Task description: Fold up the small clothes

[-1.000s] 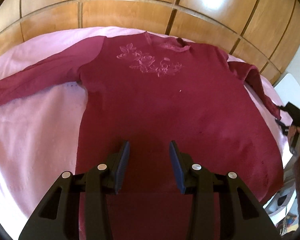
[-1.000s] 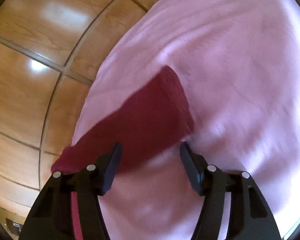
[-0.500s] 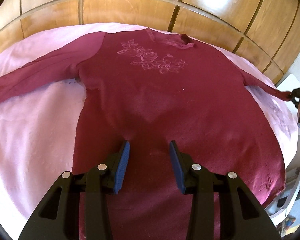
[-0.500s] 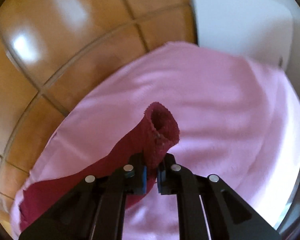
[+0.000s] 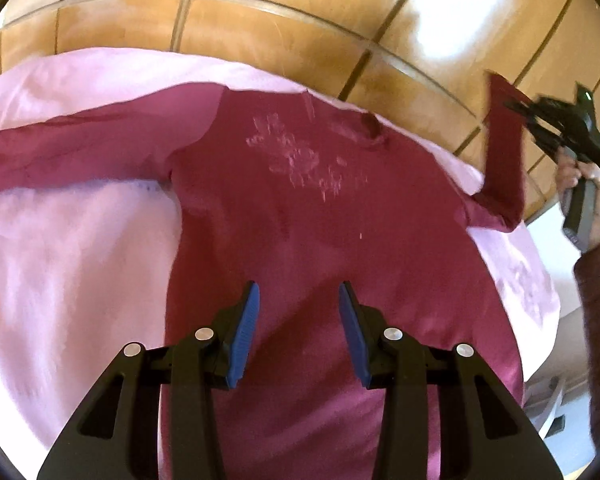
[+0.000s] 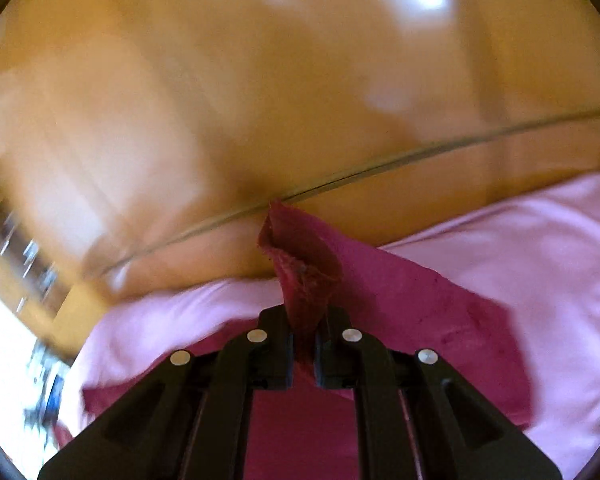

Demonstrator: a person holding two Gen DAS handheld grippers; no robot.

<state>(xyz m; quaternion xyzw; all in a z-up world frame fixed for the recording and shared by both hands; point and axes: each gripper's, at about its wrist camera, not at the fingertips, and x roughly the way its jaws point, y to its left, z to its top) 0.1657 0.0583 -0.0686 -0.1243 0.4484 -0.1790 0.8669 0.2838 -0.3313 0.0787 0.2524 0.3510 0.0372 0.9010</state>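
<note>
Since a second ago the right gripper (image 6: 302, 344), jaws clenched on the cuff (image 6: 300, 256), has lifted the sleeve (image 5: 502, 152) off the bed (image 5: 60, 240); left gripper (image 5: 299, 312) hovers, jaws released, over the sweater (image 5: 320, 240), so tugging could drag it askew.

1. The sweater (image 5: 332, 248) is dark maroon, with a paler pink flower pattern (image 5: 304, 160) on its chest.
2. The bed cover (image 5: 72, 264) beneath it is plain light pink.
3. The left gripper (image 5: 299, 320) is black, its pads (image 5: 244, 332) blue.
4. The right gripper (image 6: 302, 344) is black.
5. The panelled wall (image 5: 260, 20) is glossy orange-brown wood.
</note>
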